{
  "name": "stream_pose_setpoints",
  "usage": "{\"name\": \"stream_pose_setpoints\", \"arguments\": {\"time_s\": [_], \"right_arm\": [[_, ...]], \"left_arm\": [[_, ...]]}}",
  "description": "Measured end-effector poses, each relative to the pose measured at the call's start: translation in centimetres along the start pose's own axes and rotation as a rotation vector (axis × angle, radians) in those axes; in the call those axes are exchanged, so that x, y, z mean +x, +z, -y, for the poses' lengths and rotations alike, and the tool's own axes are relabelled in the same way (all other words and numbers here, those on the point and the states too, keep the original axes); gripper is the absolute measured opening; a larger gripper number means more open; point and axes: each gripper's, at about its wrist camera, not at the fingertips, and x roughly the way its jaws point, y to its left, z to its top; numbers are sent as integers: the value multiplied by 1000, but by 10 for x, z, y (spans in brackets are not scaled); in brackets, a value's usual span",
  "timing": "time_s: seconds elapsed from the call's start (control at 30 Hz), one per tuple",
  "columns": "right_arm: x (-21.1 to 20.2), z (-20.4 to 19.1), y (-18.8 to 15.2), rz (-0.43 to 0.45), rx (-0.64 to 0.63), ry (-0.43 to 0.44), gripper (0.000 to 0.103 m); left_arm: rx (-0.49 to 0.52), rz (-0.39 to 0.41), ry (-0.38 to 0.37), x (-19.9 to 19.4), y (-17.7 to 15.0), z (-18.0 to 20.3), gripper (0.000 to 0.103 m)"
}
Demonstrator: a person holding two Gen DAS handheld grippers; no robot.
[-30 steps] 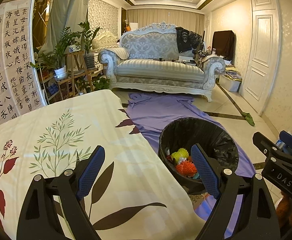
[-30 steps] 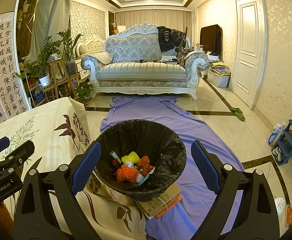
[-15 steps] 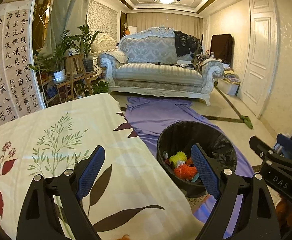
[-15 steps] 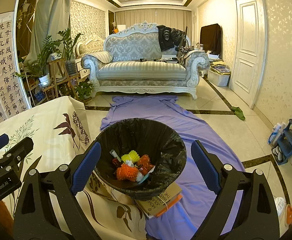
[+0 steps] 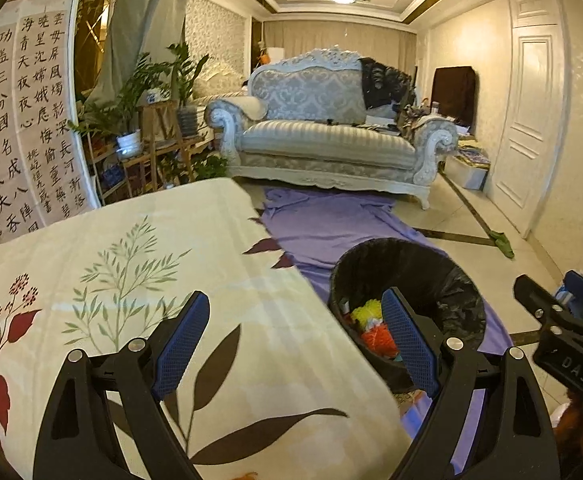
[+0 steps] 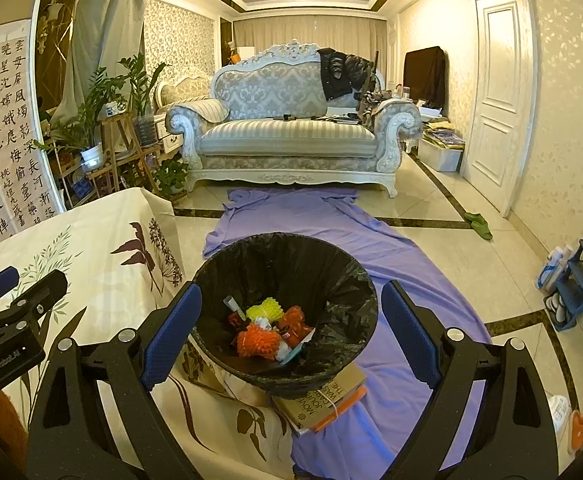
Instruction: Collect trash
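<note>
A black-lined trash bin [image 6: 283, 280] stands on the floor beside the table, resting on a stack of books [image 6: 323, 400]. Orange and yellow foam nets [image 6: 255, 340] and other scraps lie inside it. My right gripper [image 6: 291, 332] hangs open above the bin with nothing between its blue pads. My left gripper [image 5: 295, 340] is open over the table's right edge, empty too; the bin [image 5: 443, 280] shows behind its right finger. The left gripper's tip [image 6: 11, 304] appears at the left edge of the right wrist view, and the right gripper's [image 5: 555, 316] in the left wrist view.
The table wears a cream cloth with leaf prints [image 5: 131, 280]. A purple sheet [image 6: 371, 248] covers the floor toward a grey sofa [image 6: 291, 136]. Plant stands [image 6: 123, 140] sit at the left, a shoe rack [image 6: 579, 280] at the right wall.
The left wrist view has shifted slightly, with the bin sitting a little lower in frame. The right gripper and the bin's contents look the same.
</note>
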Motion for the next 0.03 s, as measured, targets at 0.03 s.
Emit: {"name": "stream_pose_setpoints", "arguments": {"time_s": [0.03], "right_arm": [[1, -1, -1, -2, -3, 3, 89]], "left_arm": [[-5, -12, 10, 1, -1, -3, 85]]}}
